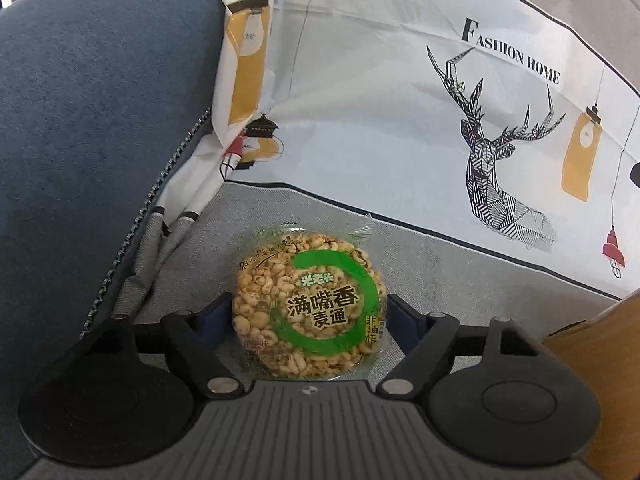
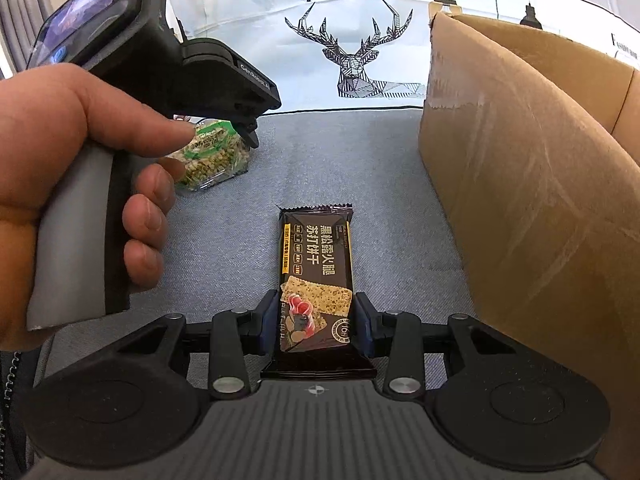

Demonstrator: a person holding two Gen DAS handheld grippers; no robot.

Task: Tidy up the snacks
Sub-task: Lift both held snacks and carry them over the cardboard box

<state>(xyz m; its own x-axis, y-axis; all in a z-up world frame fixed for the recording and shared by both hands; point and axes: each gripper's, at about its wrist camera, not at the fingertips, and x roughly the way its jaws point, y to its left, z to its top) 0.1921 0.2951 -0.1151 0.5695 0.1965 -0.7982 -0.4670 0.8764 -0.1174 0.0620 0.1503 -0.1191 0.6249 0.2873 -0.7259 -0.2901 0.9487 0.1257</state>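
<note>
Grey woven fabric (image 2: 360, 168) spreads under everything; the left gripper (image 1: 309, 312) has its fingers on either side of a round clear-wrapped puffed-grain cake with a green swirl (image 1: 309, 302), whether pressing I cannot tell; the right gripper (image 2: 316, 322) clamps a dark rectangular cracker packet (image 2: 316, 264) lying lengthwise; a brown cardboard box (image 2: 520, 160) stands just right; a deer-print cloth (image 2: 352, 56) hangs behind.

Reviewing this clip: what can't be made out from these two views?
- Cardboard box interior: right wrist view, hidden by its near wall.
- Round puffed-grain cake: right wrist view, partly behind the hand.
- Dark cracker packet: near end under the gripper body.
</note>
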